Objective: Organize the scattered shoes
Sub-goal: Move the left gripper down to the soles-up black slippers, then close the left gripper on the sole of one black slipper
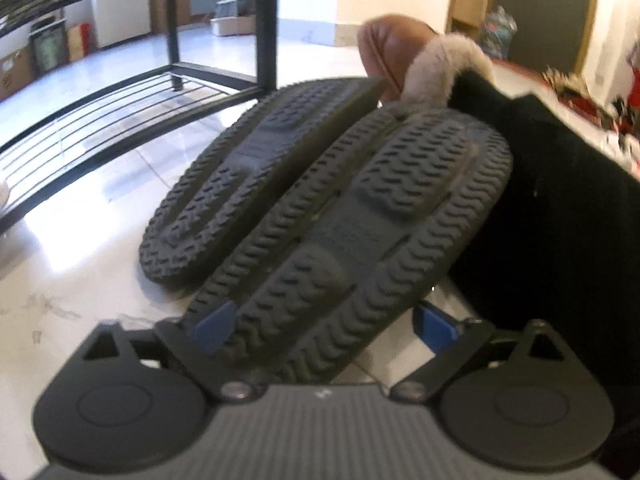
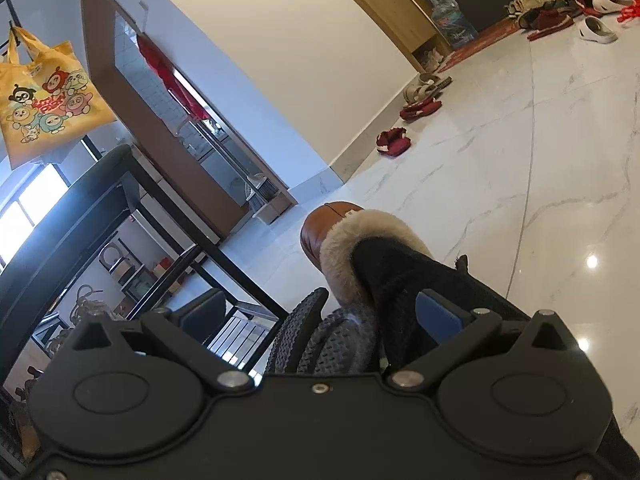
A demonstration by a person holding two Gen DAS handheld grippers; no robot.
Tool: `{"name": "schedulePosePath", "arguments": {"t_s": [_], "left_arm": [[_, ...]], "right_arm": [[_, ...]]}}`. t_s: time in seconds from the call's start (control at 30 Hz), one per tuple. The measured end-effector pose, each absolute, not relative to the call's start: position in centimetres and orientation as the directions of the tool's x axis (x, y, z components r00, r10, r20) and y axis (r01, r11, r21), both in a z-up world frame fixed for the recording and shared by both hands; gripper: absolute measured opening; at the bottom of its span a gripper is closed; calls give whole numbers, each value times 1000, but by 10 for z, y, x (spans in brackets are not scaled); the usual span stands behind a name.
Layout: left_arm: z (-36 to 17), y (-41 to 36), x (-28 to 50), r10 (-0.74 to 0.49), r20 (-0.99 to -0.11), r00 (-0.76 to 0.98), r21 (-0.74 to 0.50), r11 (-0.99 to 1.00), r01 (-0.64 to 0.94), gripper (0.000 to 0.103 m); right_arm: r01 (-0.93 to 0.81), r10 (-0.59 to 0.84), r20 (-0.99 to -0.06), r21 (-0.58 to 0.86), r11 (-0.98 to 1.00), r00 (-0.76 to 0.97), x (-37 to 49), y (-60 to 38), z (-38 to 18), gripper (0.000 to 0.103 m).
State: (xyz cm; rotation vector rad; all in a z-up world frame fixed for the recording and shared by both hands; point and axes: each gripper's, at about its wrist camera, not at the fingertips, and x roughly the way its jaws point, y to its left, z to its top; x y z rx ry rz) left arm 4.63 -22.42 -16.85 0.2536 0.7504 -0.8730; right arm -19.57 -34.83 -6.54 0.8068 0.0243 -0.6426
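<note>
Slippers with brown leather uppers, beige fleece collars and grey ridged rubber soles (image 1: pixel 320 216) lie sole-up on the white marble floor (image 1: pixel 68 280), side by side, just right of the black metal shoe rack (image 1: pixel 104 120). Nearest, the left gripper (image 1: pixel 324 324) straddles the heel of the right-hand slipper; its blue pads (image 1: pixel 212 326) stand at either flank, and I cannot tell whether they press yet. The right gripper (image 2: pixel 320 316) reads as parted, a black fabric sleeve (image 2: pixel 404 280) and the soles in its gap, nothing gripped. These slippers look light, their soles firm but flexible and grippy, collars soft. Clamping across the sole edges near the heel seems safest. Far right, more scattered shoes (image 2: pixel 560 12) wait.
</note>
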Motion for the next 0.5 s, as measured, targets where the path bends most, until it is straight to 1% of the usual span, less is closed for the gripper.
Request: {"name": "schedulePosePath", "arguments": {"t_s": [0.03, 0.07, 0.17, 0.2, 0.23, 0.27, 0.33, 0.4, 0.43, 0.47, 0.5], "left_arm": [[-167, -224, 43, -600, -685, 413, -85, 630, 772, 71], [-165, -223, 40, -603, -682, 414, -83, 626, 775, 63], [-162, -216, 35, -626, -677, 386, -147, 630, 762, 51], [-161, -215, 34, -630, -677, 381, -167, 635, 754, 42], [-160, -213, 32, -635, -676, 373, -192, 641, 743, 36], [-159, -213, 32, -635, -680, 366, -202, 643, 739, 36], [-158, -212, 29, -643, -689, 335, -241, 639, 731, 32], [-158, -213, 28, -659, -692, 295, -280, 621, 732, 32], [-158, -214, 28, -665, -692, 279, -293, 613, 734, 34], [-155, -214, 27, -669, -691, 273, -294, 606, 740, 39], [-152, -214, 26, -673, -688, 271, -294, 600, 744, 60]], "right_arm": [[543, -526, -257, 664, 514, 811, -195, -348, -66, 103], [544, -526, -257, 664, 514, 811, -195, -348, -66, 103], [543, -522, -259, 663, 516, 813, -193, -348, -67, 103], [544, -521, -261, 662, 516, 812, -192, -348, -67, 103], [544, -522, -262, 661, 516, 812, -192, -348, -67, 103], [545, -522, -262, 661, 516, 812, -192, -348, -67, 103], [545, -524, -262, 665, 511, 810, -193, -348, -67, 103], [548, -525, -266, 667, 505, 808, -194, -349, -67, 103], [549, -525, -268, 667, 504, 808, -194, -349, -67, 103], [549, -525, -269, 668, 502, 808, -194, -349, -67, 103], [548, -525, -268, 669, 501, 807, -194, -349, -67, 103]]}}
